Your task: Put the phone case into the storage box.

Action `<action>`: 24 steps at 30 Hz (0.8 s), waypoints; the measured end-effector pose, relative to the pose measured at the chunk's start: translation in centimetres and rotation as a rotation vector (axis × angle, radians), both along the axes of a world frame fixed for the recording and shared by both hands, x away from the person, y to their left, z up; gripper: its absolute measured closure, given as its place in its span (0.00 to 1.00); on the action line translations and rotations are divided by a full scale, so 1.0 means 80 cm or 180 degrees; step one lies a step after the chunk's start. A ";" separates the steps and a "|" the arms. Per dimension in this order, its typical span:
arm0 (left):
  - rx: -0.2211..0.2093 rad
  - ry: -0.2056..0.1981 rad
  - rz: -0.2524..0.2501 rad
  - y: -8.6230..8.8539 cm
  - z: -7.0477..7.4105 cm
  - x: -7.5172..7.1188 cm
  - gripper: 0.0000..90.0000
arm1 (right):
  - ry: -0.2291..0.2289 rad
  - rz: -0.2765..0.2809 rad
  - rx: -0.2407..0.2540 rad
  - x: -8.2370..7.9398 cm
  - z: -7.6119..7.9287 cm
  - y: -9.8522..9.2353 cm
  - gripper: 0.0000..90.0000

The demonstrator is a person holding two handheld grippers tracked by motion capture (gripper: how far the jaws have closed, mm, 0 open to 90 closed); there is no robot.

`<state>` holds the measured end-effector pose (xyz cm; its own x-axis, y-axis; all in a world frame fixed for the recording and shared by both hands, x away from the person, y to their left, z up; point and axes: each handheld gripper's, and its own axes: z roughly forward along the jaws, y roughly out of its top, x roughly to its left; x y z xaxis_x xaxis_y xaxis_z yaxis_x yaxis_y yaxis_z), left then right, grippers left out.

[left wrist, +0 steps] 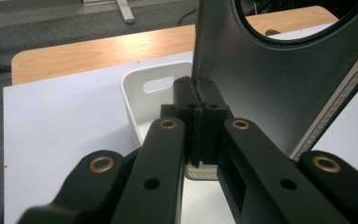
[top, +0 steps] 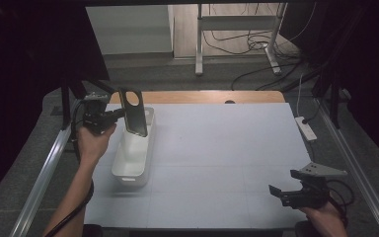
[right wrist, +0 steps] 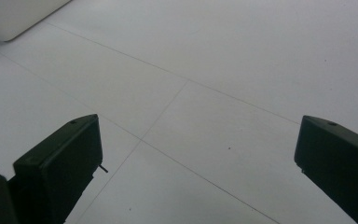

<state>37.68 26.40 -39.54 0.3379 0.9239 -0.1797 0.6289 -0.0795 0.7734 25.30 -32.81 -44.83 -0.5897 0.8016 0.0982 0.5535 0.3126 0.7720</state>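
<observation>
We see the left forearm reaching up the left side of the table [top: 217,148], its hand wrapped round the left gripper [top: 109,118], which points level toward the right, across the top of the bin [top: 128,170]. The right hand sits low at the near right corner, and the right gripper [top: 282,193] there points left, close above the white surface.

The left gripper's jaws are pressed together on the edge of a case [top: 132,112], a dark, flat phone-shaped shell with one large round hole near its top. In the left gripper view the two fingertips [left wrist: 186,100] pinch the lower corner of the case [left wrist: 261,84], with no gap between them. The case stands nearly upright, tilted a little, hanging over the far end of the bin and clear of its rim, as far as we can judge from the high view. Something pale lies in the bin just under the jaws, but it is too hidden to name.

The right gripper's jaws stand wide apart in the right gripper view, with bare table between them and nothing in their grasp.

We count two grippers, one case, one white bin with a handle slot [left wrist: 156,85] in its far wall, and one power strip [top: 306,128] at the table's right edge.
</observation>
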 end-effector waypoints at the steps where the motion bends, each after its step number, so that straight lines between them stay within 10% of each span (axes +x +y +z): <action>1: -0.0006 0.0006 0.0006 0.001 -0.001 0.002 0.99 | 0.0005 0.0000 0.0002 0.000 0.000 0.000 0.02; 24: 0.0110 0.0050 0.0189 -0.002 -0.012 0.045 0.99 | 0.0007 0.0012 -0.0004 0.000 0.000 0.000 0.03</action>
<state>41.25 26.20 -40.49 0.2797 0.9480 -0.1521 0.6452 -0.0683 0.7609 25.30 -32.78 -44.86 -0.5925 0.7995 0.0984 0.5540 0.3157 0.7703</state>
